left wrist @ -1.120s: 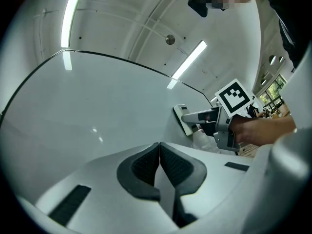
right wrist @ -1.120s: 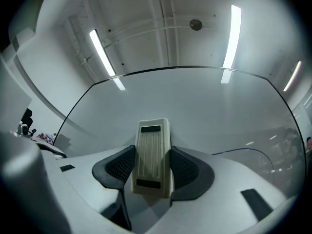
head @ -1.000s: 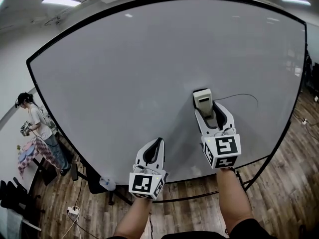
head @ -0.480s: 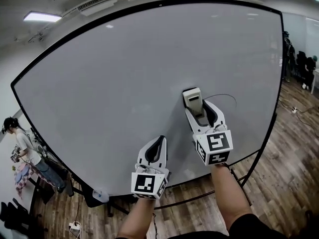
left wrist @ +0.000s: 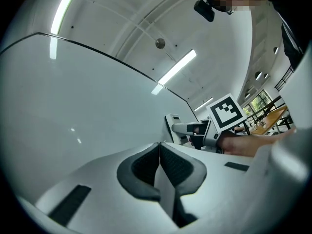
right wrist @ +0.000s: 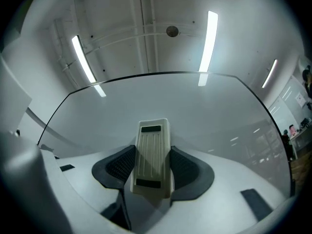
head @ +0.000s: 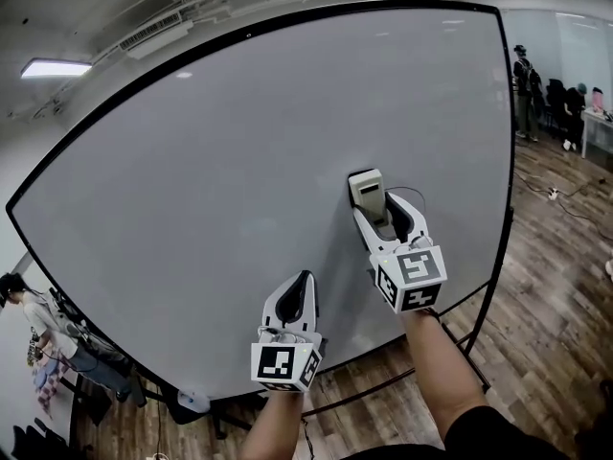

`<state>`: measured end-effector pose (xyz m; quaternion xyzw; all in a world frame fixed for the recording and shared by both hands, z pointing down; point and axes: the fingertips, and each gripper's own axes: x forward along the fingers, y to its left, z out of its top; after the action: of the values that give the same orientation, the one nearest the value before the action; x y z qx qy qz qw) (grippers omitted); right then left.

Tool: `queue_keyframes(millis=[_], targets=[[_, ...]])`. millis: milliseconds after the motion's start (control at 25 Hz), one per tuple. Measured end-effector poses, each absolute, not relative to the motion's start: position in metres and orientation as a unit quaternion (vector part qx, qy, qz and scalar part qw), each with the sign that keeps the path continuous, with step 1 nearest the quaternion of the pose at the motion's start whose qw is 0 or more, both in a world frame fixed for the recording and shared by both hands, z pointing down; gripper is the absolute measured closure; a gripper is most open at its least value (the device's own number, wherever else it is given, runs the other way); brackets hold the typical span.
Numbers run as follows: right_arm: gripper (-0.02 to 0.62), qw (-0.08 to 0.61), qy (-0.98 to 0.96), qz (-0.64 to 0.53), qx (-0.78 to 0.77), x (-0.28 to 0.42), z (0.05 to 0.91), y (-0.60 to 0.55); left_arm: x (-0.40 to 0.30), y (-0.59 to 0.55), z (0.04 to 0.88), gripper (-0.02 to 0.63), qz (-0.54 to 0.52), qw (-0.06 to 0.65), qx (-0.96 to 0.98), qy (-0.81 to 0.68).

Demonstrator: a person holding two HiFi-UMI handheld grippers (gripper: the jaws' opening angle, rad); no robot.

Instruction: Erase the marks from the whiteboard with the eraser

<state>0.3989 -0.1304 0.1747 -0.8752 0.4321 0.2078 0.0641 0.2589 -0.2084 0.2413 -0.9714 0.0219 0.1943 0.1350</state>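
Both jaws of the right gripper [head: 388, 220] clamp the eraser [head: 367, 190] by its sides, so that it sticks out ahead of them against the whiteboard [head: 239, 161], just beside a thin curved mark [head: 412, 189] (the left gripper [head: 297, 293], jaws together on nothing, hangs lower, probably to stay out of the way).

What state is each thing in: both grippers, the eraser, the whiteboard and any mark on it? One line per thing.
Left gripper: shut, holding nothing.
Right gripper: shut on the eraser.
Eraser: clamped by its sides, far end at the whiteboard.
Whiteboard: upright, almost wholly clean.
Mark: thin curved line just right of the eraser, not yet erased.
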Motion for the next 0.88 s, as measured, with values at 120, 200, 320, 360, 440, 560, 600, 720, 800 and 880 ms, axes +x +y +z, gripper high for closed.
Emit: queue_keyframes(millis=[120, 200, 320, 360, 440, 560, 600, 720, 800, 880], targets=[[0.344, 0.075, 0.428, 0.205, -0.877, 0.408, 0.176, -0.119, 0.267, -0.2, 0.245, 0.584, 0.194, 0.13, -0.972, 0.018], [0.345, 0.085, 0.424, 0.202, -0.879, 0.413, 0.178, -0.112, 0.271, -0.195, 0.246, 0.584, 0.193, 0.128, -0.973, 0.012], [0.345, 0.099, 0.423, 0.199, -0.878, 0.421, 0.177, -0.099, 0.277, -0.183, 0.241, 0.584, 0.197, 0.127, -0.972, 0.0], [0.344, 0.098, 0.419, 0.201, -0.88, 0.425, 0.177, -0.095, 0.28, -0.18, 0.238, 0.584, 0.2, 0.126, -0.972, -0.003], [0.345, 0.103, 0.411, 0.198, -0.884, 0.435, 0.178, -0.087, 0.287, -0.173, 0.236, 0.584, 0.2, 0.126, -0.972, -0.009], [0.345, 0.123, 0.403, 0.186, -0.887, 0.45, 0.184, -0.074, 0.3, -0.165, 0.238, 0.584, 0.194, 0.126, -0.973, -0.021], [0.345, 0.128, 0.4, 0.182, -0.889, 0.456, 0.186, -0.07, 0.305, -0.161, 0.24, 0.584, 0.192, 0.124, -0.973, -0.027], [0.345, 0.153, 0.395, 0.17, -0.89, 0.471, 0.195, -0.054, 0.317, -0.144, 0.242, 0.584, 0.188, 0.122, -0.974, -0.044], [0.345, 0.162, 0.393, 0.167, -0.89, 0.477, 0.198, -0.048, 0.324, -0.135, 0.241, 0.584, 0.188, 0.125, -0.973, -0.054], [0.345, 0.173, 0.393, 0.163, -0.888, 0.482, 0.2, -0.044, 0.331, -0.127, 0.24, 0.584, 0.187, 0.126, -0.972, -0.061]])
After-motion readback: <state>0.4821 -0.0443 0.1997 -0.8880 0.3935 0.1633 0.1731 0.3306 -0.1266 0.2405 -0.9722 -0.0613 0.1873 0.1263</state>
